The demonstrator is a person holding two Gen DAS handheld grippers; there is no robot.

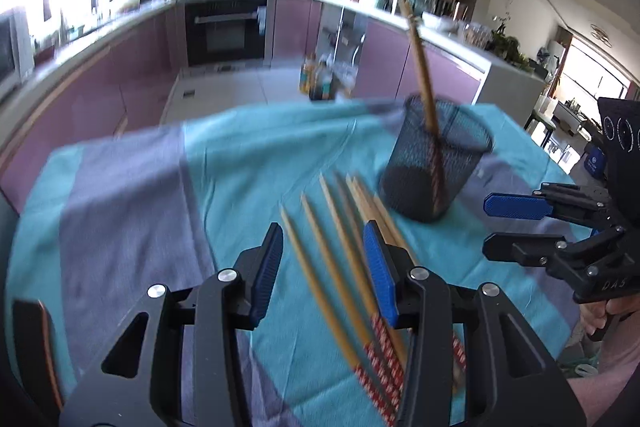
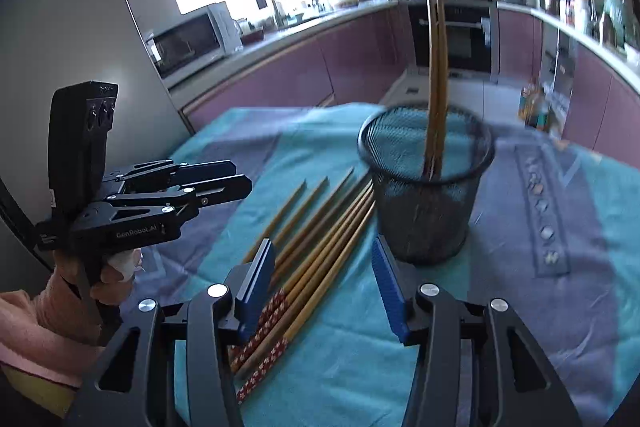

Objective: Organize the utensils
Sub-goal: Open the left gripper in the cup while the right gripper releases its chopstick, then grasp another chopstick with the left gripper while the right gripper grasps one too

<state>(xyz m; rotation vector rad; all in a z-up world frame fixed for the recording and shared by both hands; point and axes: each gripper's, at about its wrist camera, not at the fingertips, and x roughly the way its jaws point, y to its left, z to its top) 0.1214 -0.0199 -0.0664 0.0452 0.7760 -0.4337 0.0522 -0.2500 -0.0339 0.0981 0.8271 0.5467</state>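
Observation:
Several wooden chopsticks with red patterned ends lie side by side on the teal and purple cloth; they also show in the right wrist view. A black mesh cup stands just beyond them, with a pair of chopsticks upright inside; the cup and the pair show in the right wrist view too. My left gripper is open and empty above the lying chopsticks. My right gripper is open and empty over their patterned ends, right of the left gripper.
The cloth-covered table's far edge faces a kitchen with purple cabinets and an oven. Bottles stand on the floor beyond the table. The right gripper sits at the table's right side.

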